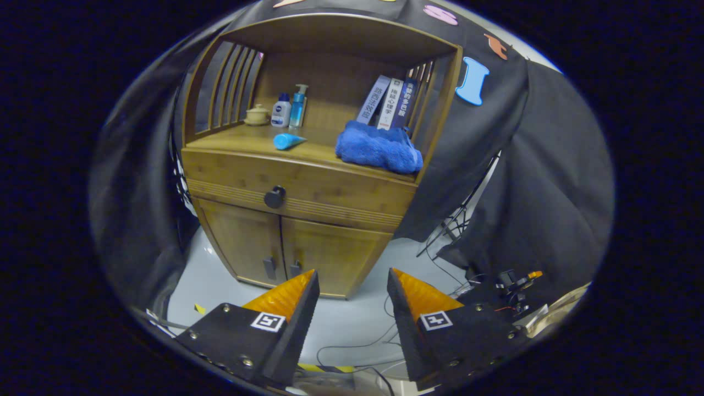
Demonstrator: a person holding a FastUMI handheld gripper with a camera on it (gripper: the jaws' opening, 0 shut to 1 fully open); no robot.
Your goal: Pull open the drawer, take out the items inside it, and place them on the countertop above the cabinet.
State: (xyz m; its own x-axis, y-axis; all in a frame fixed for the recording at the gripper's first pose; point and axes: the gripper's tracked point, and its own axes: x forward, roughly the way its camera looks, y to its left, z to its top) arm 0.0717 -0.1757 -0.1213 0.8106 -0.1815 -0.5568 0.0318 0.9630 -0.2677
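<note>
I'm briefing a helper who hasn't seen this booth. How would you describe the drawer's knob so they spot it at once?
Start at the wooden cabinet, well beyond the open, empty gripper. Below the countertop carrying the blue towel runs the closed drawer, above two doors. The knob sits on that drawer front: one round dark button, unlike the two slim upright door handles lower down.

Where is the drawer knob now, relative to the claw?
In the gripper view, the dark round knob sits on the closed drawer front, below the countertop and above the two doors, well beyond the open claw.
</note>
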